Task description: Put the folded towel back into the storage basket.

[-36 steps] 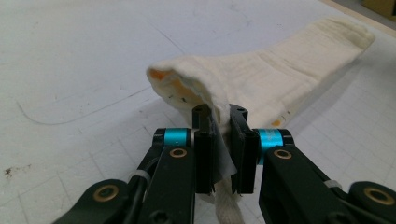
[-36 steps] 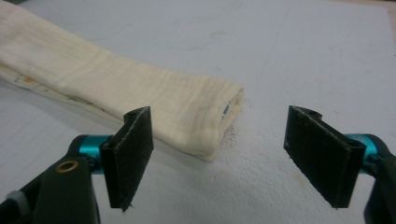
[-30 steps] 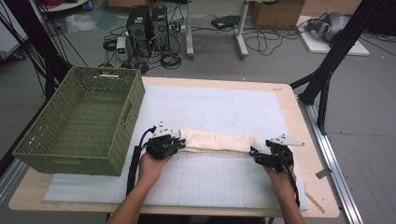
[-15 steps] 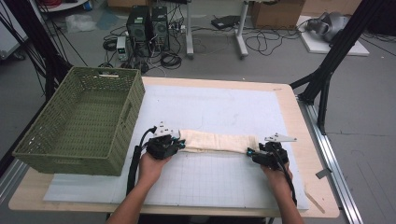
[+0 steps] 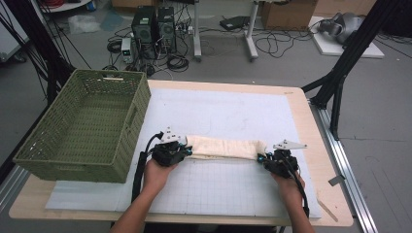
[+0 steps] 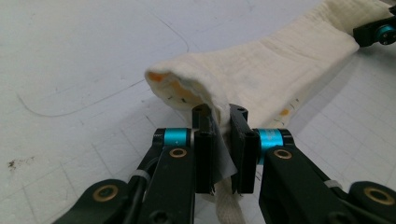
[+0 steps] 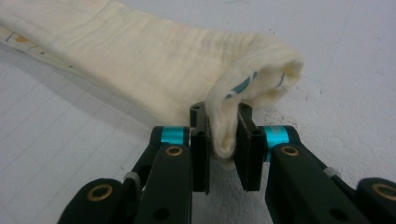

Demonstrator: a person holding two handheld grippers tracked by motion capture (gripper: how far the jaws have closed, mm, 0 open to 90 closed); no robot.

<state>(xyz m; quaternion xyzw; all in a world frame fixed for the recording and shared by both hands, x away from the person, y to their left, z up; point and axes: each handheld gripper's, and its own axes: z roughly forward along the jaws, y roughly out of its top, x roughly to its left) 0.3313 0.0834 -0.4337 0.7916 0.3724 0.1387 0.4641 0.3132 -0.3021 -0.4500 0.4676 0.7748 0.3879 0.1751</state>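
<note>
Cloth (image 5: 224,147) looks soft, light and floppy, best held at its ends; left gripper (image 6: 220,140) and right gripper (image 7: 223,135) each pinch one end

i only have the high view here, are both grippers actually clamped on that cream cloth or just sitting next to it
Observer: Yes. The left gripper has its jaws shut on a pinch of the folded cream cloth at its end.
Operator: and the right one
Observer: The right gripper is also shut, on a fold of the cloth's other end.
Operator: anything on the cloth i can't see from up here
Observer: Inside the open fold near the right gripper there are blue printed marks; near the left gripper the inside shows orange marks.
Operator: is it lifted
Observer: The middle lies on the white gridded mat; the pinched ends bulge upward.
</note>
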